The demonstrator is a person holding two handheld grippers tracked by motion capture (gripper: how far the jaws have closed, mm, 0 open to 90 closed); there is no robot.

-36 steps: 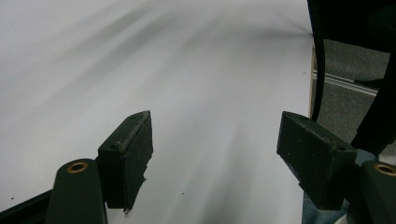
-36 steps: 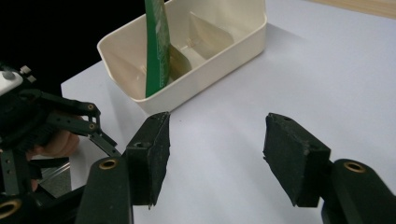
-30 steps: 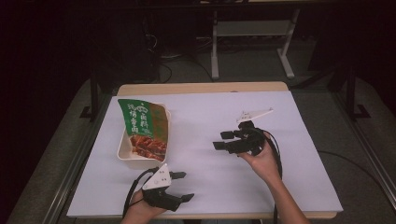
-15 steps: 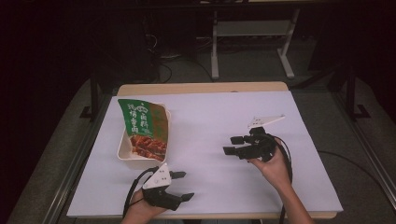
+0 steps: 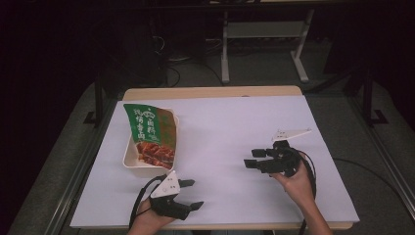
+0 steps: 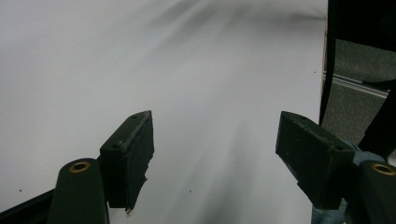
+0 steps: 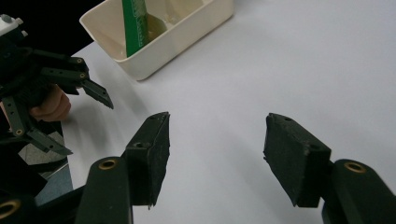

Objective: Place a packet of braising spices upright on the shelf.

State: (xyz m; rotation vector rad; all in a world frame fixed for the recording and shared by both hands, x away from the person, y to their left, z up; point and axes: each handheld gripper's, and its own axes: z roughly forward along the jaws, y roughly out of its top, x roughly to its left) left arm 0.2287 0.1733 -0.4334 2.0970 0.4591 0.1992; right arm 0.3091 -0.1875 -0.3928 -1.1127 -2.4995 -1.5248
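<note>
Looks pretty much done imo: the green snack bag (image 5: 149,134) sits propped in the cream tray (image 5: 128,157) at the table's (image 5: 235,122) left side, sticking out over the far rim. Left gripper (image 5: 188,194) hovers near the front edge, jaws wide, nothing in them. Right gripper (image 5: 253,158) is well apart from the tray, also wide open & empty. Count: 1 bag, 1 tray, 2 grippers. Prob nothing left but pulling back.
</note>
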